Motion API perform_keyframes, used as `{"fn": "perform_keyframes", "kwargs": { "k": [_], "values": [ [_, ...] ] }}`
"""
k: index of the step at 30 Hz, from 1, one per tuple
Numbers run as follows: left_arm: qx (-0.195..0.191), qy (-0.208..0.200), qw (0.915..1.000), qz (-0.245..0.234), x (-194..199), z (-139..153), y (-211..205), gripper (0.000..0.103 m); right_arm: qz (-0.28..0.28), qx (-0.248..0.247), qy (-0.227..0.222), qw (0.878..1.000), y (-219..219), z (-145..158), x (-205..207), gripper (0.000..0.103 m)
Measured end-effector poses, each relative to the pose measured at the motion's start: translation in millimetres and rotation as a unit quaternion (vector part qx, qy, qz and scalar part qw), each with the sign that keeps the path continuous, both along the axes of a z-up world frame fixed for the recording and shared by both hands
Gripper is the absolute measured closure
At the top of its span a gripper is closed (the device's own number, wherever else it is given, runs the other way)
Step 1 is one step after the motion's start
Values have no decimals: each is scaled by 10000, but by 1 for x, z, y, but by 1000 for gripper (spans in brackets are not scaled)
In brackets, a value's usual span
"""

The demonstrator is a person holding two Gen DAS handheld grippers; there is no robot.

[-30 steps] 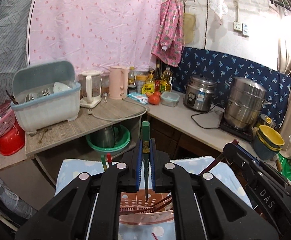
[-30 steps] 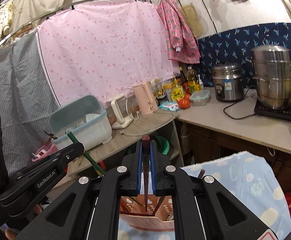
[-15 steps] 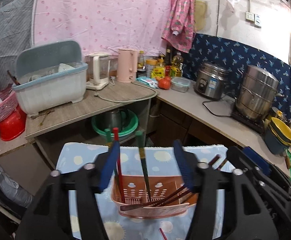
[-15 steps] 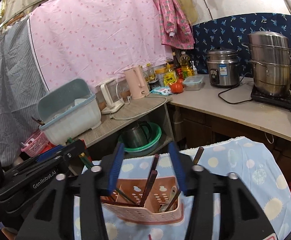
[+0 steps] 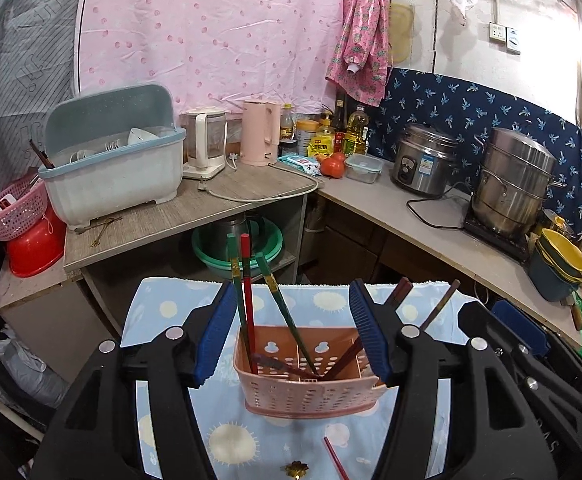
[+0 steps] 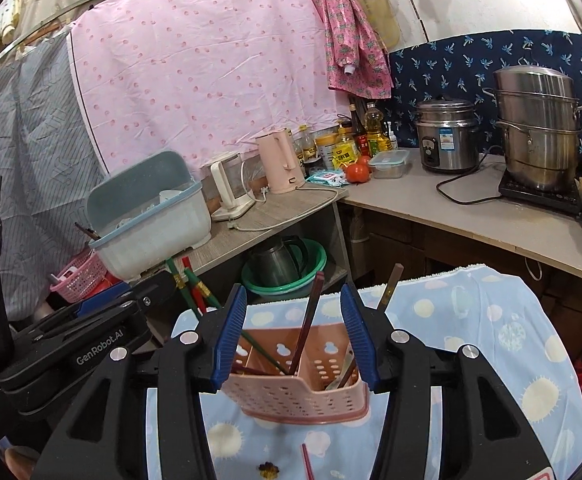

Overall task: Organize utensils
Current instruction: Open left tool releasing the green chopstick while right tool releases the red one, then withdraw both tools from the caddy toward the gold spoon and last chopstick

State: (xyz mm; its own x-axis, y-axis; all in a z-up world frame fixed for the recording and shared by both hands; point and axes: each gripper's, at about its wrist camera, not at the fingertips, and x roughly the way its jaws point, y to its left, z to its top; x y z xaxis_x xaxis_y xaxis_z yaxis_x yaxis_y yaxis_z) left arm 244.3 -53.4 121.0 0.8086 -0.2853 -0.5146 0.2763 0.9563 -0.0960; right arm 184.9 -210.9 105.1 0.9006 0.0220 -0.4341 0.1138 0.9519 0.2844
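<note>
A pink perforated utensil basket [image 5: 309, 384] stands on a blue patterned cloth [image 5: 163, 304]; it also shows in the right wrist view [image 6: 291, 394]. Green chopsticks [image 5: 277, 296] and a red chopstick [image 5: 246, 280] lean in its left part, dark brown chopsticks [image 5: 399, 292] in its right part. My left gripper [image 5: 291, 336] is open and empty, just before the basket. My right gripper [image 6: 295, 334] is open and empty over the basket, with a brown chopstick [image 6: 309, 314] standing between its fingers. A loose red chopstick [image 5: 333, 456] and a small gold ornament [image 5: 295, 469] lie on the cloth.
Behind the cloth is an L-shaped counter [image 5: 371, 204] with a dish-drainer box [image 5: 115, 168], kettles [image 5: 260, 132], bottles, a rice cooker [image 5: 423, 164] and a steamer pot [image 5: 513, 184]. A green basin [image 5: 237, 246] sits on the shelf below. Stacked bowls [image 5: 559, 264] stand at right.
Both grippers opened and let go of the chopsticks they held, a green one on the left and a brown one on the right; these now stand in the basket. Both grippers drew back.
</note>
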Motion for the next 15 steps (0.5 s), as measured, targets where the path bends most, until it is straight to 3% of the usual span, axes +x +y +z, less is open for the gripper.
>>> {"fn": "perform_keyframes", "kwargs": {
  "k": [15],
  "values": [
    [111,182,9997,-106,-57,-19,5,48,41,46,266,9996,10,-23,-67,54]
  ]
}}
